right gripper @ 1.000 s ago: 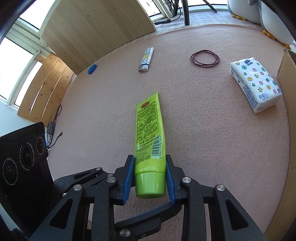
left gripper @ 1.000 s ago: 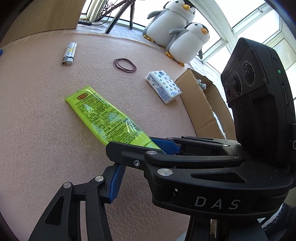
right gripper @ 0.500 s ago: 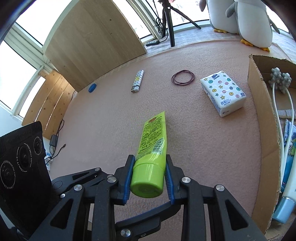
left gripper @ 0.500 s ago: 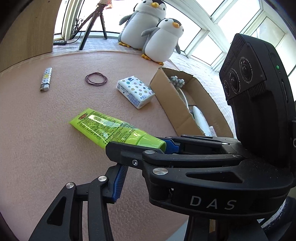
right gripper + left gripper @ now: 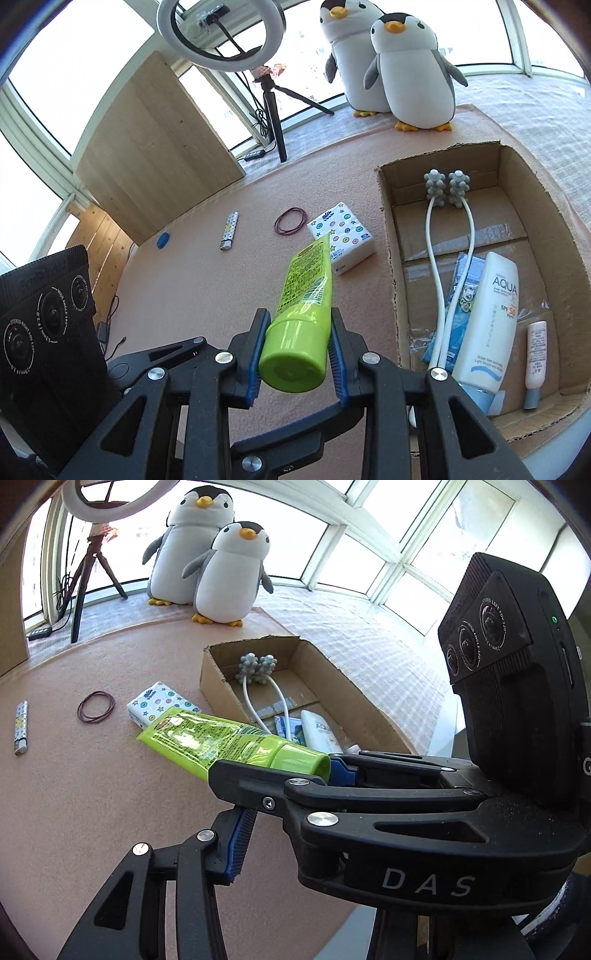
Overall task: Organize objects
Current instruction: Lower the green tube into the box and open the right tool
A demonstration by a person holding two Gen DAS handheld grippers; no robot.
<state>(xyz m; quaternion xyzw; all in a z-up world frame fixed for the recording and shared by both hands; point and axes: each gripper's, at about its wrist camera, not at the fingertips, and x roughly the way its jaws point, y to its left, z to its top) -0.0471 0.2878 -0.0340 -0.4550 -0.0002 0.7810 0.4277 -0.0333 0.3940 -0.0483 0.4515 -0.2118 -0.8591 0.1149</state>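
Beside cardboard box (image 5: 391, 258), right claw (image 5: 295, 354) pinches green tube (image 5: 306, 288); only left view shows left claw (image 5: 236, 849), spread.

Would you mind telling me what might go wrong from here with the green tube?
The right gripper holds the green tube only near its cap, so the long free end may sag or swing. That end could catch the cardboard box wall on the way in. The sunscreen bottle and massager already crowd the box.
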